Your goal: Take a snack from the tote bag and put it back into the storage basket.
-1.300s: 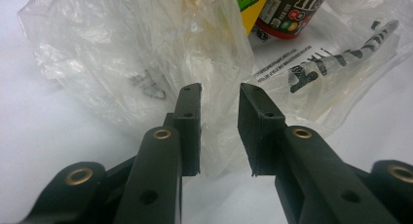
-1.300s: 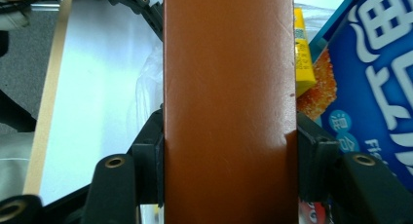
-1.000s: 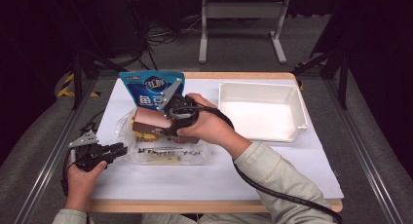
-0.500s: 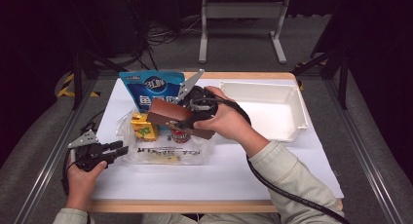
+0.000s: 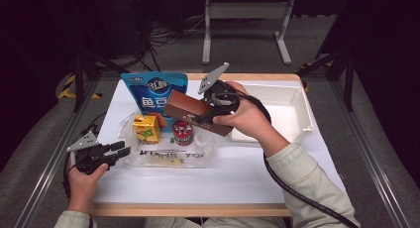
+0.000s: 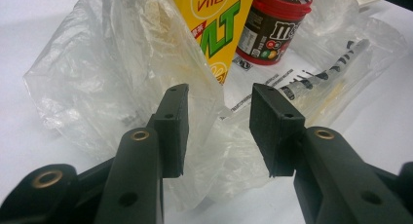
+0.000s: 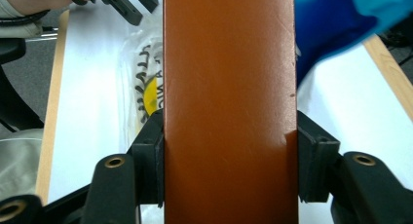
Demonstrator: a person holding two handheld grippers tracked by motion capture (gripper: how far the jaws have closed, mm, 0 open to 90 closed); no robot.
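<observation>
White table (image 5: pixel 247 181), brown box (image 5: pixel 195 110) in right tool (image 5: pixel 210 115) (clamped)

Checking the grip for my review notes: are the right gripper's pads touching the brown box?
Touching. In the right gripper view, both pads of the right gripper press flat against the sides of the brown box, with no gap visible.
</observation>
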